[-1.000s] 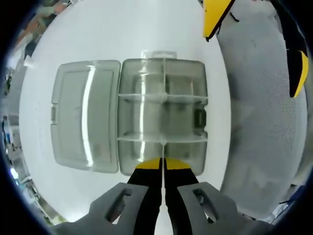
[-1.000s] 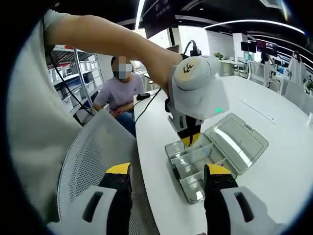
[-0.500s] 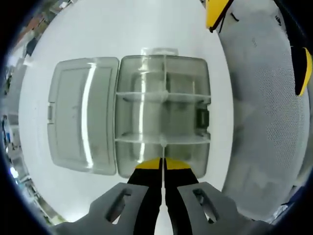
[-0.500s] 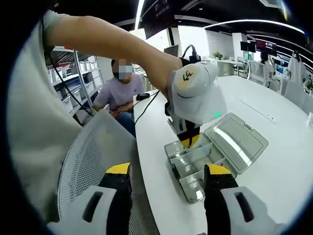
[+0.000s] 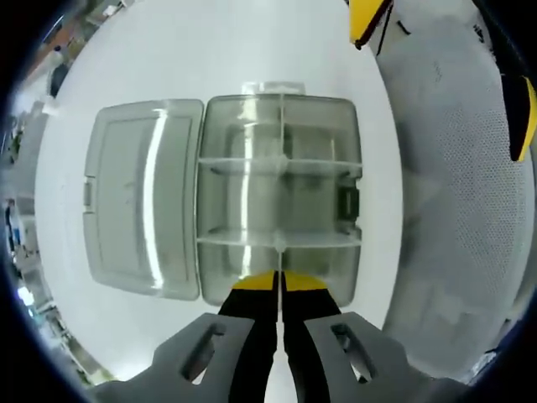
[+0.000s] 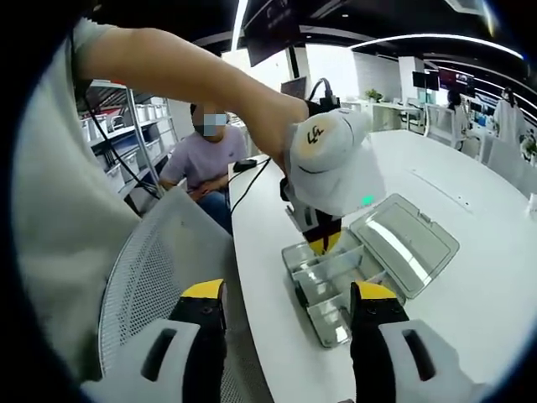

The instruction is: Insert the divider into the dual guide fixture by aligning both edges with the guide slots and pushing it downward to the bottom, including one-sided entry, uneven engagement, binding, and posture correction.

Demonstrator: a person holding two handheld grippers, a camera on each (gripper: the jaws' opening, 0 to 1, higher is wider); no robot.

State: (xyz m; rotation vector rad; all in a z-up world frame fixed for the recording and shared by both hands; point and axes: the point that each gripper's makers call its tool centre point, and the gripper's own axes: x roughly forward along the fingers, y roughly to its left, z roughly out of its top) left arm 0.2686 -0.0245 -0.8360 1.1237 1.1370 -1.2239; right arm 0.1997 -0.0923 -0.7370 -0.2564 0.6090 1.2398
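The left gripper (image 5: 278, 281) had jaws together over the near wall of the clear box (image 5: 279, 197), centre frame; any divider gripped was indiscernible. The right gripper (image 6: 288, 304) stood apart, empty, lower frame.

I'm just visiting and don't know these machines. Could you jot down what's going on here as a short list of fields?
Setting: white table
Object: clear plastic box, split into compartments by dividers
Lid: open, lying flat beside the box
Left claw: closed, tips at the box's near wall, above it
Right claw: open, holding nothing, back from the table edge
Nearby: mesh chair; a seated person in the background
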